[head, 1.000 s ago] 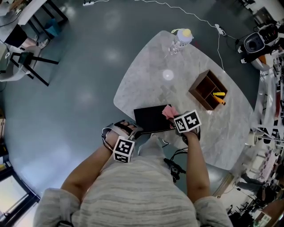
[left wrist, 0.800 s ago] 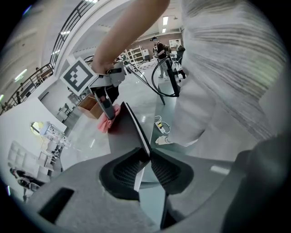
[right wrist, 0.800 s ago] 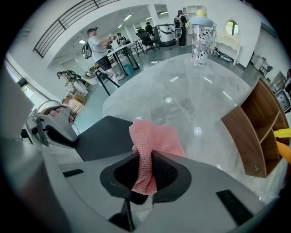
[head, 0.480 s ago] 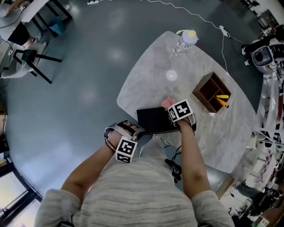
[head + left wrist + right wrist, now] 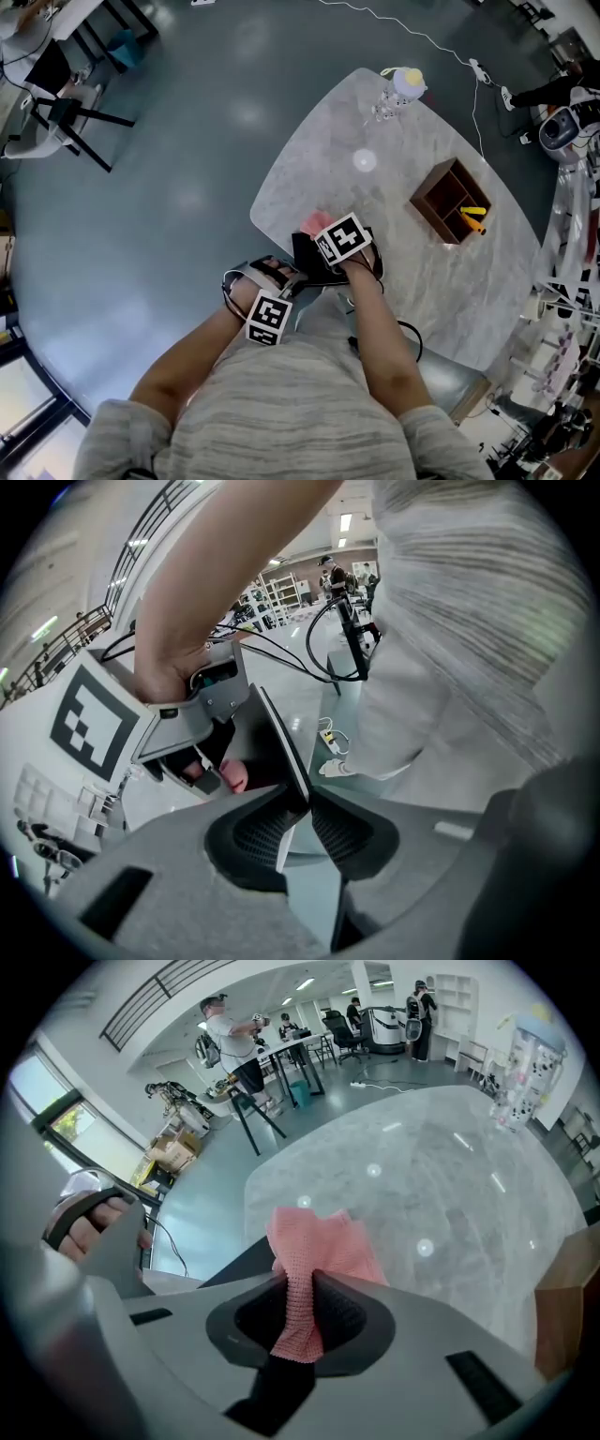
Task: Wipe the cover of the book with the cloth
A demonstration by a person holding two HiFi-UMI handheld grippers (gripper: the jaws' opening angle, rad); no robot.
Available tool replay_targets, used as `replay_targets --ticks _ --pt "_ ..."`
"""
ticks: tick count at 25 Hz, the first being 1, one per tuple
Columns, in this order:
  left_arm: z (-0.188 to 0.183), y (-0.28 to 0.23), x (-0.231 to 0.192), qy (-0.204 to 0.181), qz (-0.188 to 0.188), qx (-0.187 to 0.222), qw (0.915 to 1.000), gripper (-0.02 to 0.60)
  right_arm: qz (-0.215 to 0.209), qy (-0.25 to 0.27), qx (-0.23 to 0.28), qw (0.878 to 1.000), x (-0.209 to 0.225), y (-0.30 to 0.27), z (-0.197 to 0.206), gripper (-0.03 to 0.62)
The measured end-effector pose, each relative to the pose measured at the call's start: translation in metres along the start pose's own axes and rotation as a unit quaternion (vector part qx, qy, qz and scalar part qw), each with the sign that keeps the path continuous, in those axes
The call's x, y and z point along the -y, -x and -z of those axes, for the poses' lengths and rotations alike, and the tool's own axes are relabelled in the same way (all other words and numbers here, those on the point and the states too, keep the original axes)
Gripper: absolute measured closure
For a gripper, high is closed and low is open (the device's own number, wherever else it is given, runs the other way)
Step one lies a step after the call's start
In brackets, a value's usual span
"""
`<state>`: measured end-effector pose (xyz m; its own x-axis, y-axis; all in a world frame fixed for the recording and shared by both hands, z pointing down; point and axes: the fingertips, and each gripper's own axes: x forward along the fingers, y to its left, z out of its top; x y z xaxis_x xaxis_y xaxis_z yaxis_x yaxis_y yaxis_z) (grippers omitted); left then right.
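1. Lowest in the head view, the left tool (image 5: 284, 278) sits at the near edge of the marble worktop (image 5: 394, 187). The left gripper view shows its jaws nearly together, clamped on the thin edge of the black book (image 5: 272, 752) to pin it down. It has not moved in the last second.
2. The book (image 5: 305, 255) lies flat at the worktop's near edge, just below the frame's centre and largely hidden by the right tool.
3. The right tool (image 5: 323, 232) has its jaws pressed together on a pink cloth (image 5: 314, 1251), whose loose part fans out ahead of them. A second ago this tool was over the right side of the cover. It now sits over the upper left, with the cloth (image 5: 313, 223) reaching the book's far left corner.
4. That looks like one full wiping stroke across the cover, with the task well under way.
5. Further up the frame stand a wooden box (image 5: 450, 202) and a bottle (image 5: 403, 89), both untouched.
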<state>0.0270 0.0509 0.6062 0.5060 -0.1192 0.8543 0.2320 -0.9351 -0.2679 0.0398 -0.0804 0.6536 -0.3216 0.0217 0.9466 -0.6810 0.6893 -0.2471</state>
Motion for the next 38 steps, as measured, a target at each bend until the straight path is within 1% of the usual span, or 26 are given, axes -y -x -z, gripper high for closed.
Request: replay_targets --ticks 5,9,11,15,17,19,21,25,31,34,36,38 --pt "0.000 0.001 0.000 0.001 0.001 0.002 1.0000 0.500 -0.040 0.038 0.004 0.998 -0.046 -0.008 -0.014 0.537" --pt "0.001 0.001 0.000 0.001 0.002 0.001 1.0000 0.500 -0.081 0.052 0.007 0.995 -0.075 -0.008 -0.017 0.537" --pt "0.001 0.001 0.001 0.001 0.002 0.001 1.0000 0.500 -0.091 0.047 0.009 0.995 -0.079 -0.006 -0.015 0.537" --pt "0.000 0.002 0.001 0.005 0.003 0.003 1.0000 0.500 -0.116 0.020 0.015 0.993 -0.078 0.007 -0.001 0.537" --pt "0.000 0.002 0.000 0.008 0.004 0.003 1.0000 0.500 -0.119 0.012 0.019 0.993 -0.074 0.015 0.008 0.537" --pt "0.000 0.001 0.000 0.009 0.004 0.003 0.9999 0.500 -0.107 0.008 0.024 0.994 -0.064 0.022 0.018 0.537" --pt "0.000 0.000 0.000 0.009 0.005 0.003 0.9999 0.500 -0.084 0.002 0.029 0.996 -0.048 0.028 0.030 0.537" --pt "0.003 -0.003 -0.002 0.005 -0.007 -0.001 1.0000 0.500 -0.046 -0.029 0.038 0.998 -0.015 0.043 0.054 0.537" --pt "0.007 -0.003 -0.003 0.002 -0.005 -0.006 1.0000 0.500 0.015 -0.070 0.042 0.997 0.035 0.066 0.094 0.537" --pt "0.009 -0.004 -0.004 0.001 -0.002 -0.007 1.0000 0.500 0.043 -0.107 0.058 0.992 0.056 0.078 0.113 0.537" --pt "0.009 -0.004 -0.004 0.002 0.001 -0.006 1.0000 0.500 0.060 -0.142 0.083 0.984 0.069 0.088 0.123 0.537" --pt "0.008 -0.004 -0.002 0.006 0.006 -0.003 1.0000 0.500 0.077 -0.172 0.121 0.975 0.078 0.103 0.128 0.537"
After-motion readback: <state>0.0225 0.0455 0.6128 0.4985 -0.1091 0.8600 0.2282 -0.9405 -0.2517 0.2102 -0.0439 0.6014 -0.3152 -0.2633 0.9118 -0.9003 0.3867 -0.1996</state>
